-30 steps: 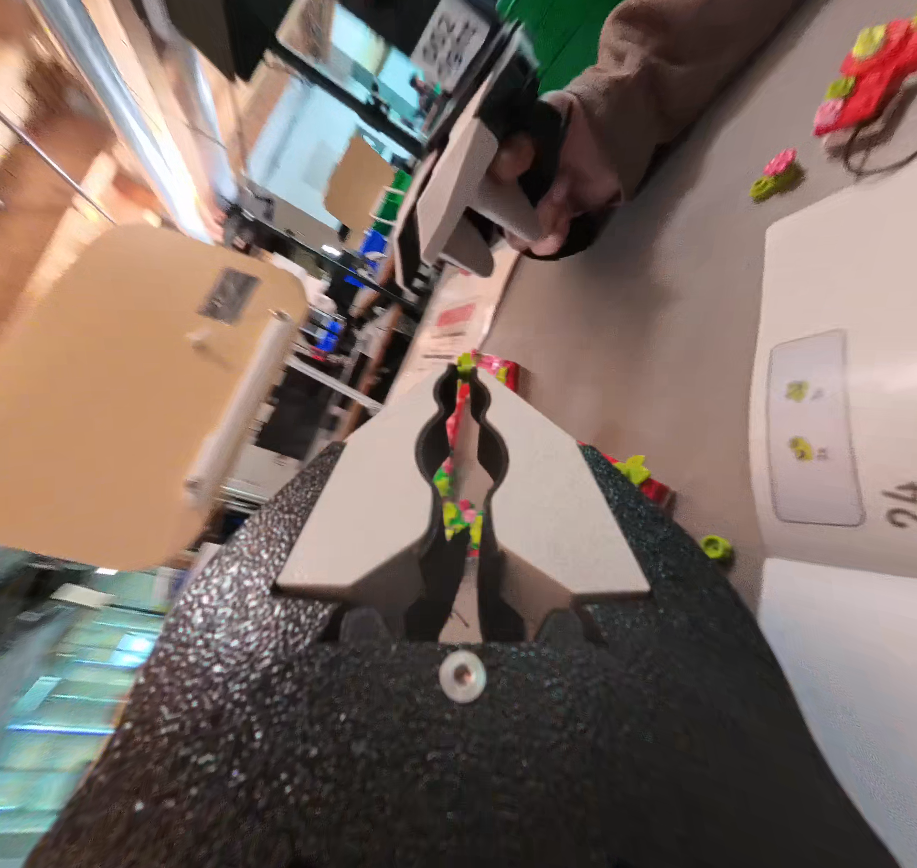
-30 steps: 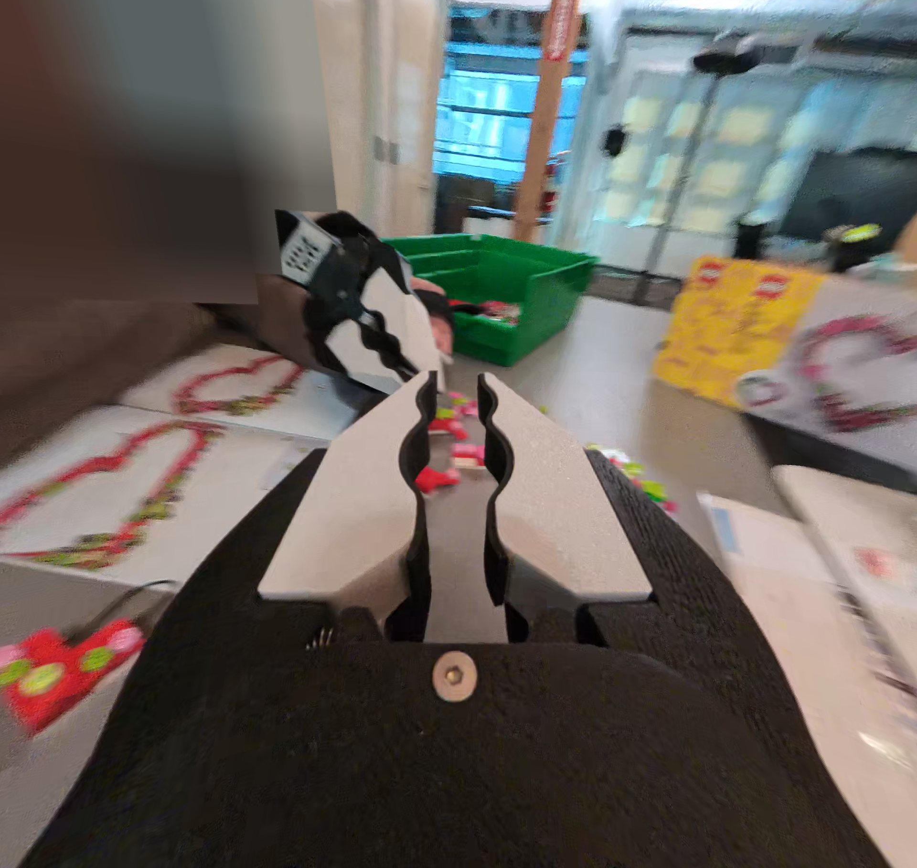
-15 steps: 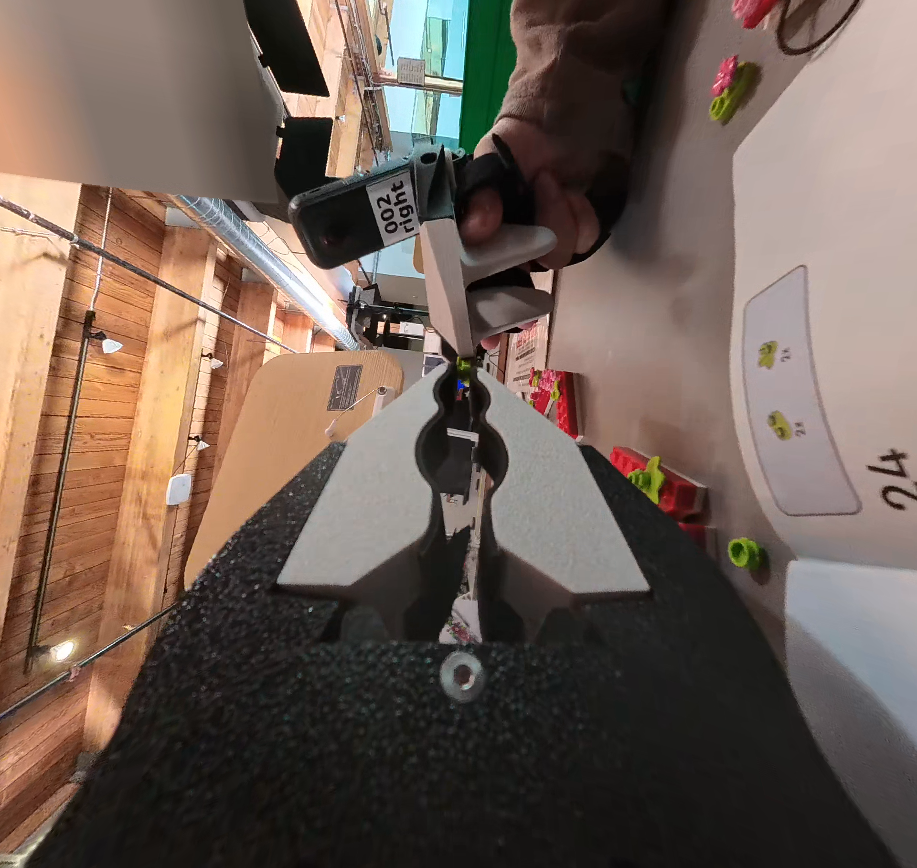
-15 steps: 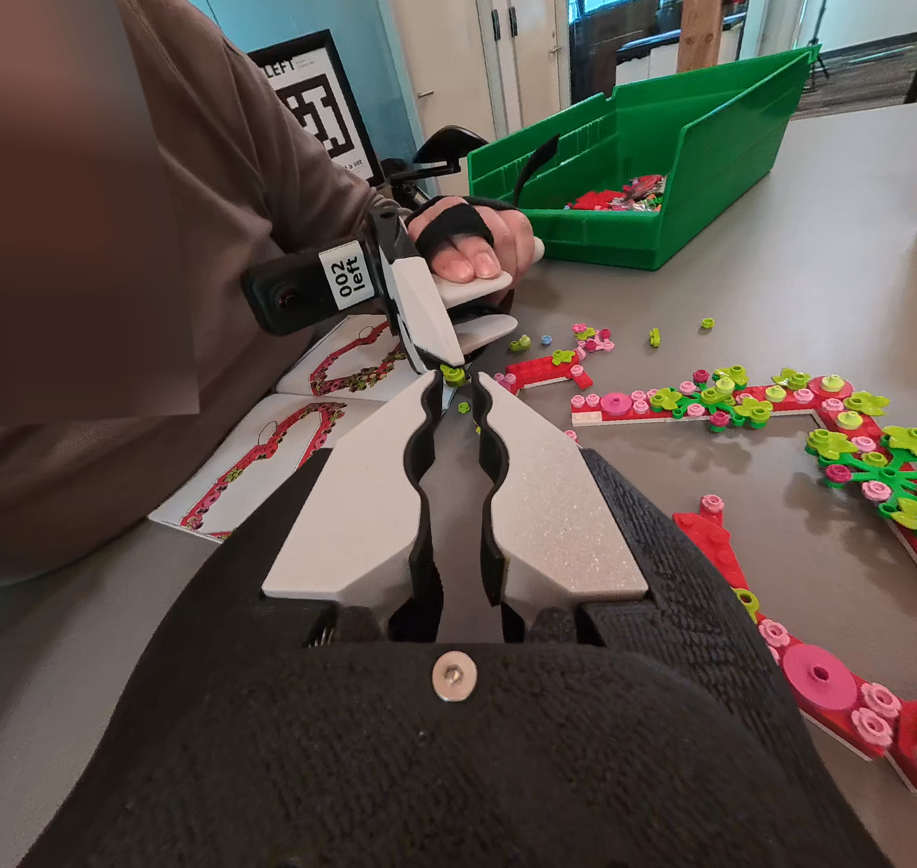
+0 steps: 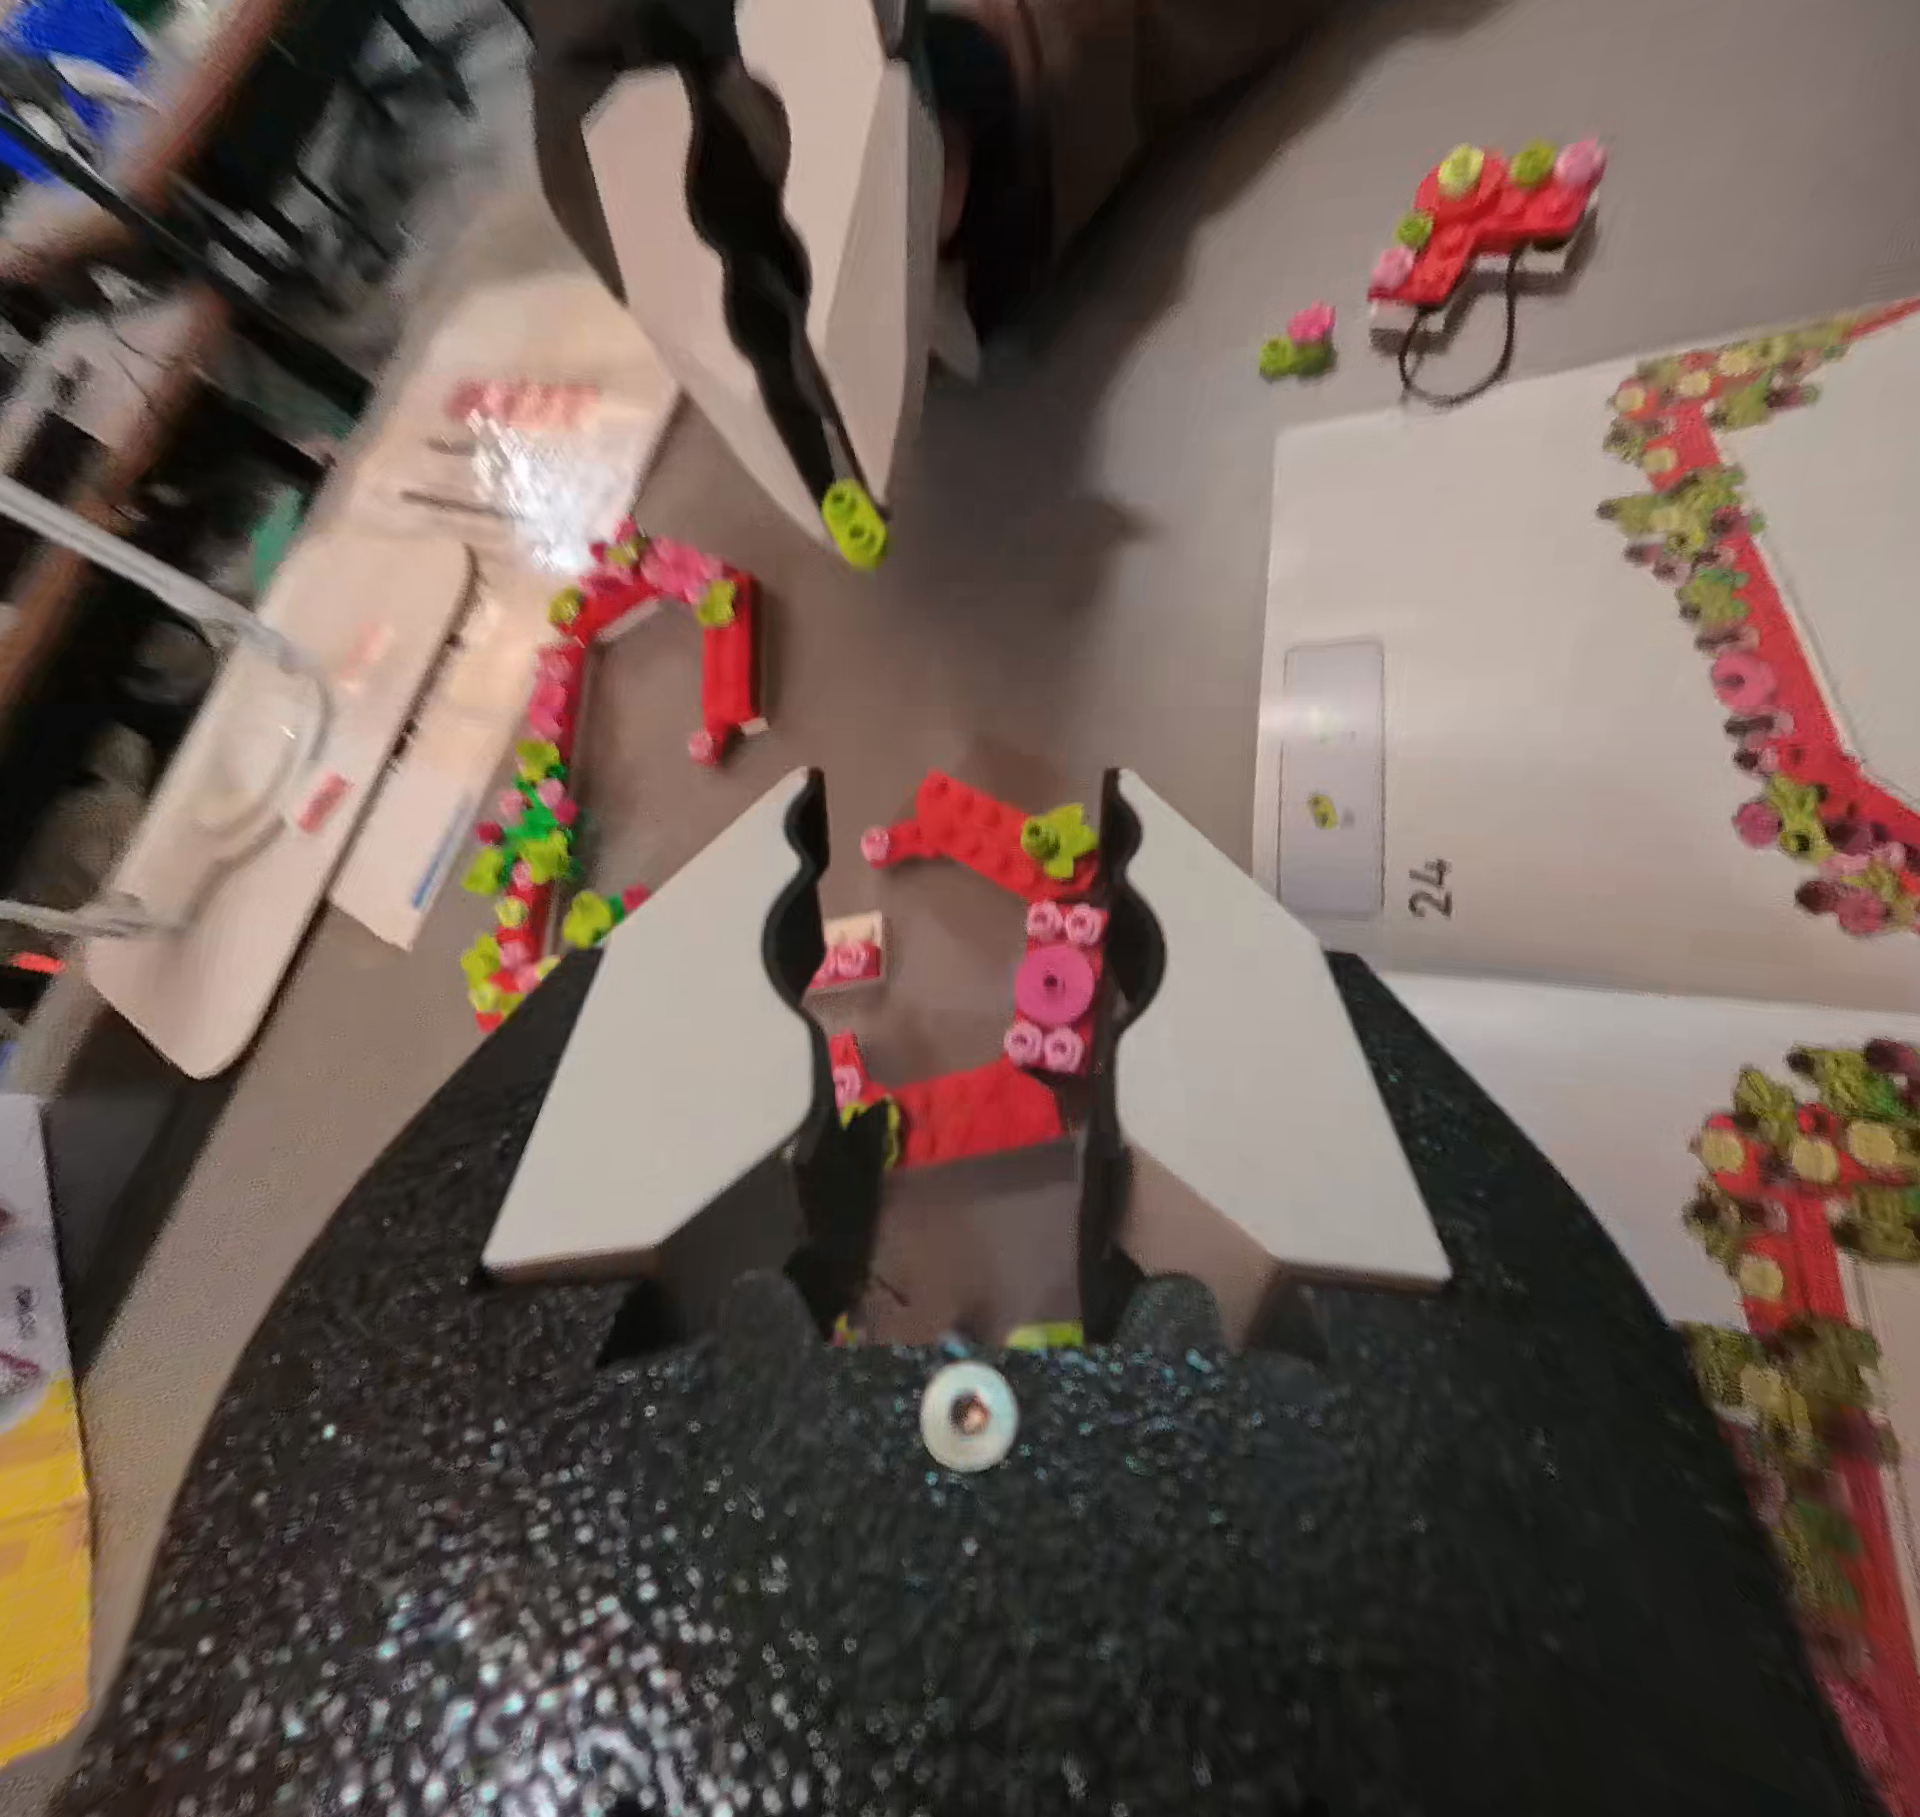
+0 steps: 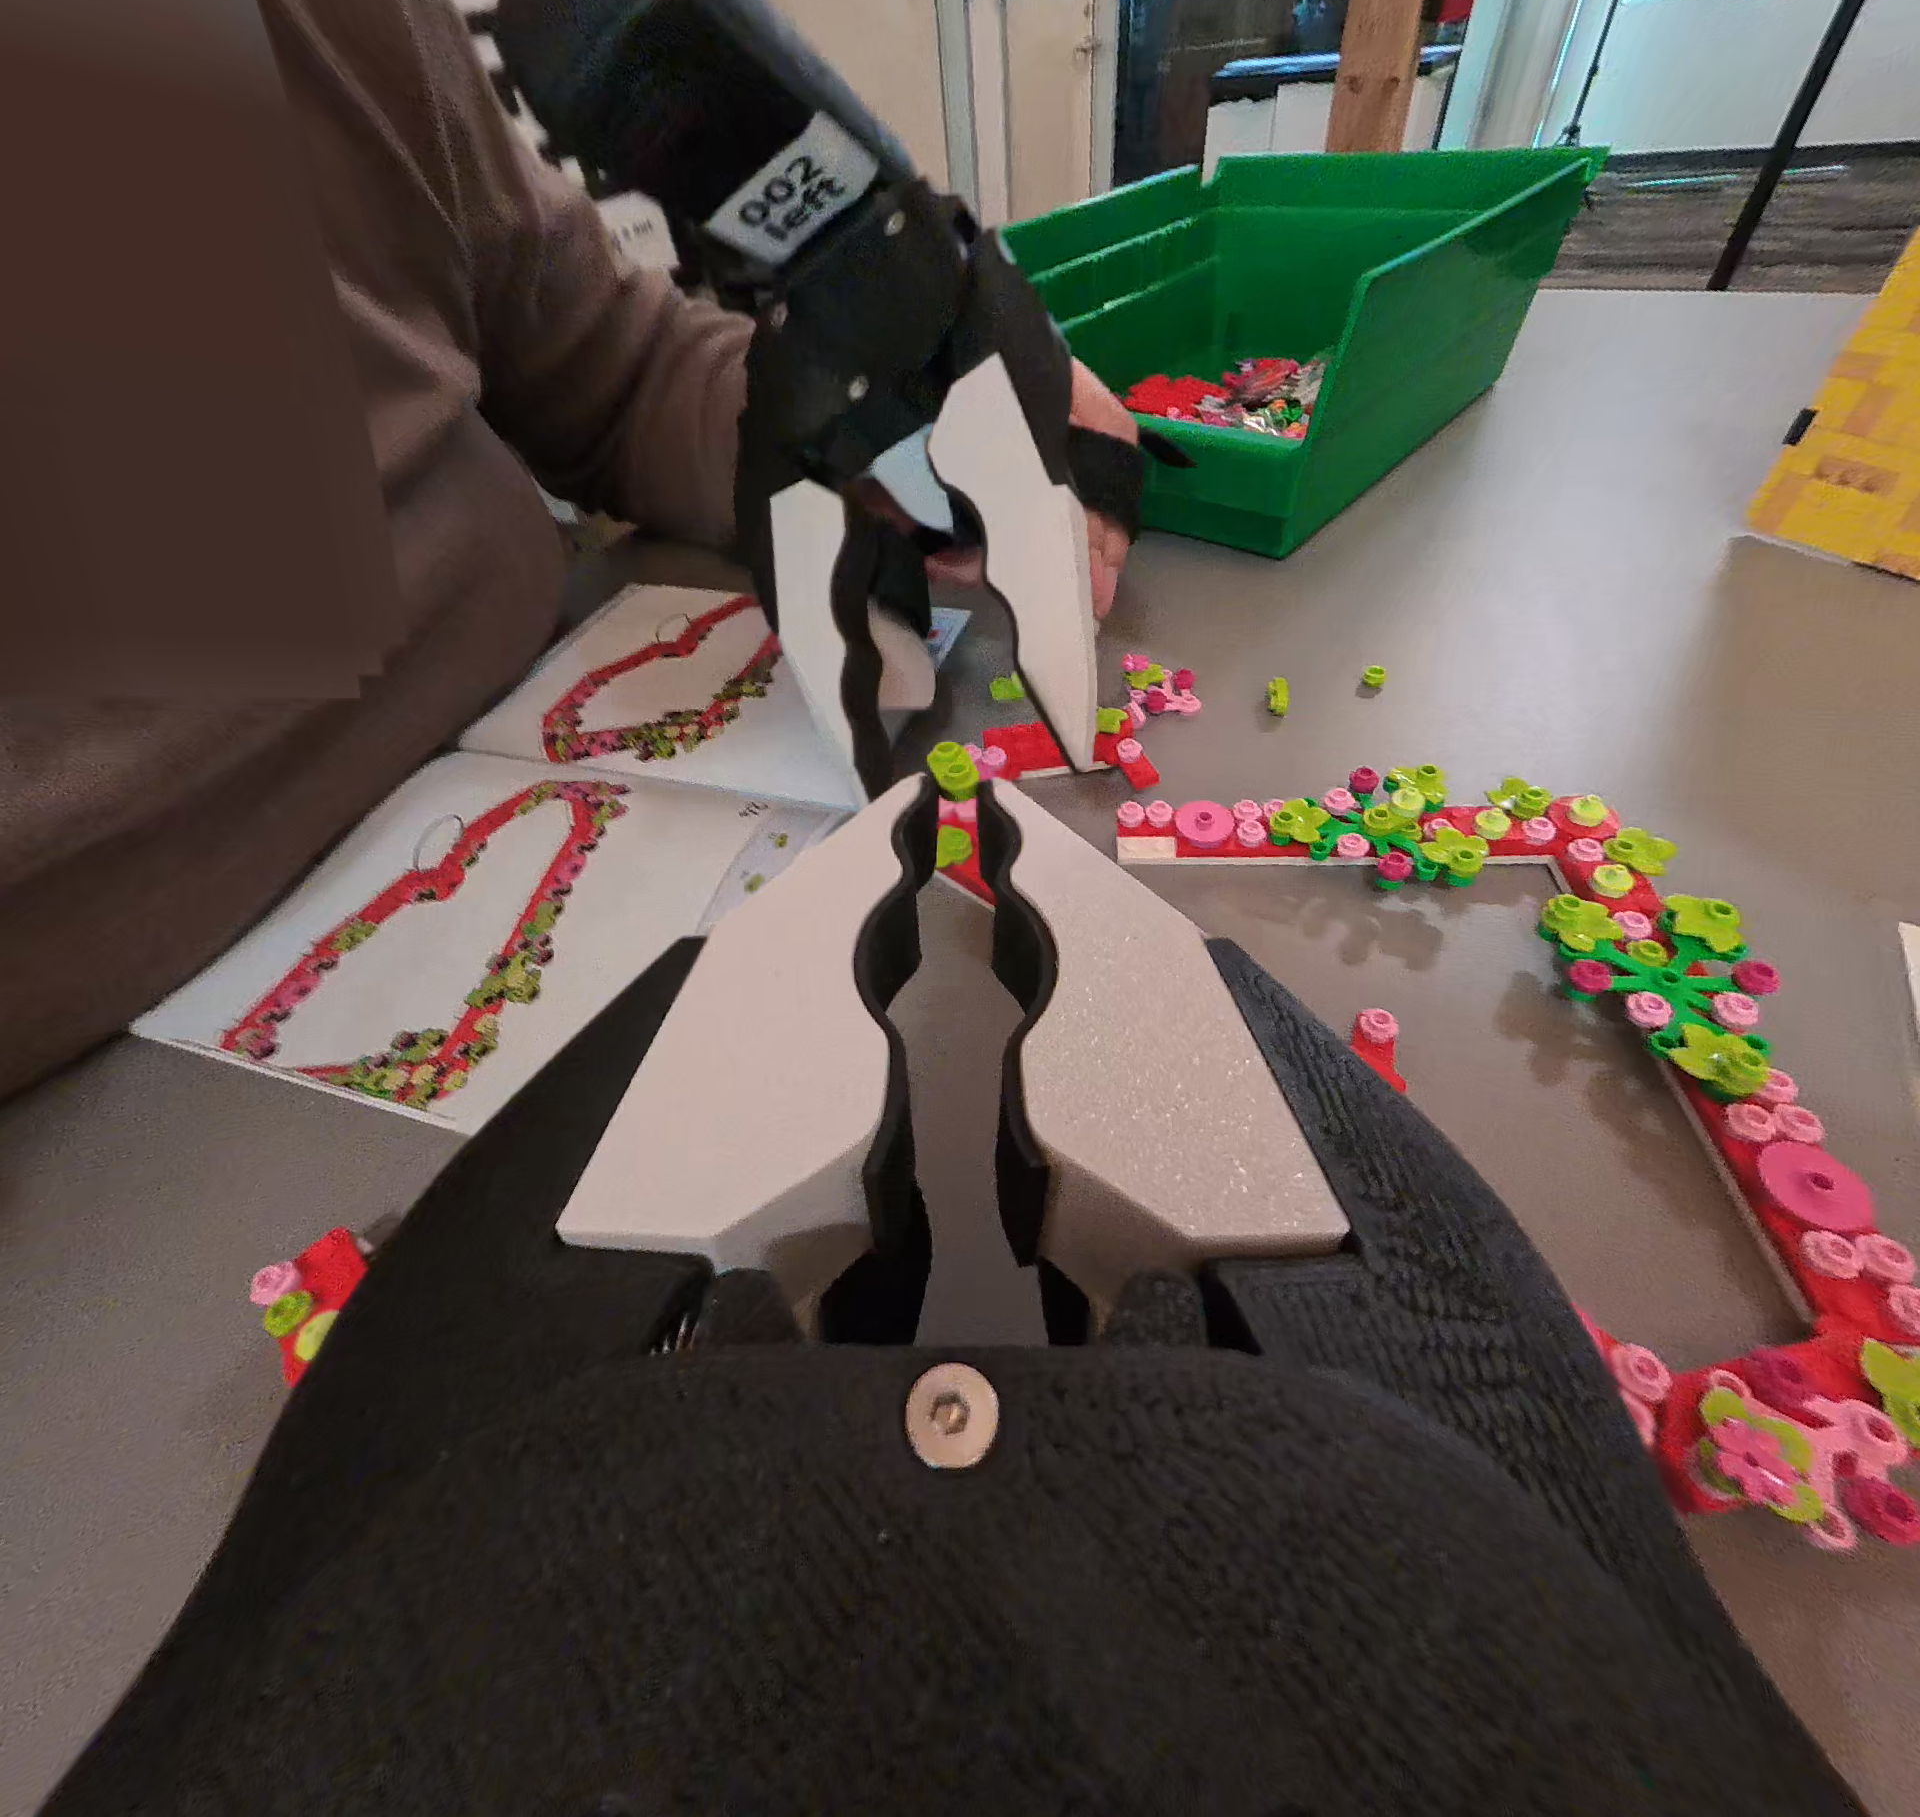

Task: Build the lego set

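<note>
My right gripper (image 6: 953, 793) is shut on a small lime green piece (image 6: 951, 768), held at its tips above the table. In the left wrist view the same gripper (image 5: 847, 510) hangs point-down with the lime piece (image 5: 854, 522). My left gripper (image 5: 961, 799) is open and empty, pointing down over a short red segment (image 5: 971, 827) with pink flowers. Its fingers (image 6: 1039, 604) straddle that red segment (image 6: 1023, 744) in the right wrist view. A long red frame section (image 6: 1455, 832) with green leaves and pink flowers lies to the right.
An open instruction booklet (image 6: 468, 936) lies at the left, near a person's brown sleeve (image 6: 540, 333). A green bin (image 6: 1351, 313) of parts stands behind. Loose pieces (image 6: 1153, 687) lie near it. A small red assembly (image 5: 1486, 209) and a yellow box (image 6: 1860, 437) sit at the edges.
The lime piece has passed from my left gripper's tips to my right gripper. My left gripper has opened and turned down over the red segment. My right gripper has shut.
</note>
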The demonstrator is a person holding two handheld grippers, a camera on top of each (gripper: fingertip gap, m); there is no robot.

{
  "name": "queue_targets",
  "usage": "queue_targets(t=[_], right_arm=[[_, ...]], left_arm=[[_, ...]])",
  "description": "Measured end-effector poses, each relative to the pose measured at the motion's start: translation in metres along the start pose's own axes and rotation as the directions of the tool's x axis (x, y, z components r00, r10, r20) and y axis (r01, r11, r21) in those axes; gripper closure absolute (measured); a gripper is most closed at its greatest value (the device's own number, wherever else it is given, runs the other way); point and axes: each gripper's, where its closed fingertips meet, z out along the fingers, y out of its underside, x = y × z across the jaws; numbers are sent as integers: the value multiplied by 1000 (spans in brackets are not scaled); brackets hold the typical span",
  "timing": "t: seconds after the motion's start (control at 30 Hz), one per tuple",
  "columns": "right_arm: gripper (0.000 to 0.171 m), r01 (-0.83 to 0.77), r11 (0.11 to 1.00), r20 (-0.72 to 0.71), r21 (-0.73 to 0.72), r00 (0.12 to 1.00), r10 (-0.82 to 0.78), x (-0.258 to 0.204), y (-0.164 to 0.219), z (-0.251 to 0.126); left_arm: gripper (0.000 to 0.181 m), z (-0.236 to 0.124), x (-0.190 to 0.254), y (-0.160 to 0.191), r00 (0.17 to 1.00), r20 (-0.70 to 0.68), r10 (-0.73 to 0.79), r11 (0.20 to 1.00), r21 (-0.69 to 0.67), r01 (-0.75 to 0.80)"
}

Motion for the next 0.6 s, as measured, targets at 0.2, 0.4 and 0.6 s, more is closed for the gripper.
queue_targets(t=[0.2, 0.4, 0.6], right_arm=[[166, 32, 993, 44, -118, 999, -27, -5, 14, 11], [166, 51, 991, 15, -121, 999, -50, 4, 13, 15], [166, 151, 962, 91, -226, 987, -134, 11, 24, 30]], left_arm=[[140, -1, 8, 27, 992, -123, -24, 996, -92, 12], [145, -9, 15, 28, 967, -237, -91, 994, -79, 74], [166, -7, 11, 38, 970, -240, 43, 996, -69, -61]])
